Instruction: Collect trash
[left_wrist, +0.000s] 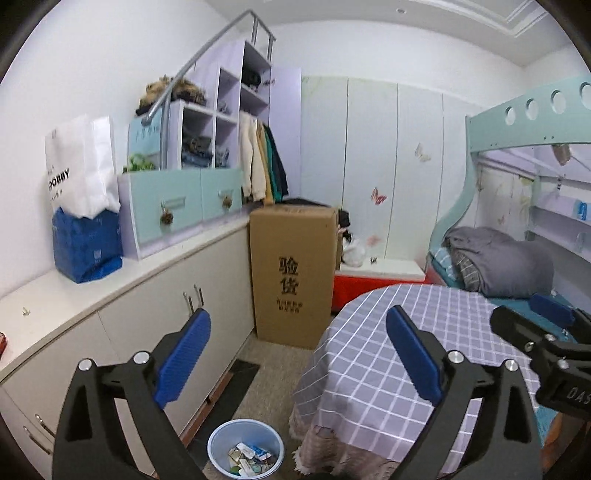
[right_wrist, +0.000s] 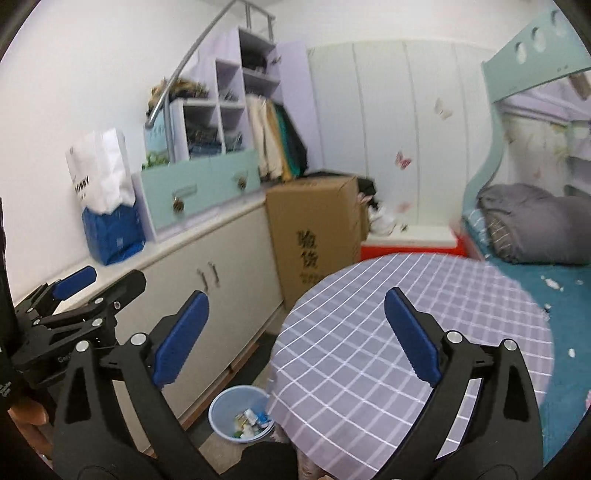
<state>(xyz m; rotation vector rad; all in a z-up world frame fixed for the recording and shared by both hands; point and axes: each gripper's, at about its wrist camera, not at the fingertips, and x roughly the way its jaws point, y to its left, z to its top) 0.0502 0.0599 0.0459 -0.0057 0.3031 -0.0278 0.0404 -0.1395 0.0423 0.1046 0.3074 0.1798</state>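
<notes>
From the left: my left claw (left_wrist: 297, 354) is spread wide with nothing between its pads, held level over the room. The bin (left_wrist: 245, 451) sits on the floor below it, against the worktop's (left_wrist: 369, 369) cloth edge, already holding scraps. My right claw (right_wrist: 295, 339) is likewise apart and empty above the checked cloth. Furthest right, white bits (right_wrist: 552, 283) lie scattered on the bed (right_wrist: 576, 332), ahead and right of the right claw, so I judge that hand nearer.

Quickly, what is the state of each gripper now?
Left gripper: open, holding nothing.
Right gripper: open, holding nothing.
</notes>
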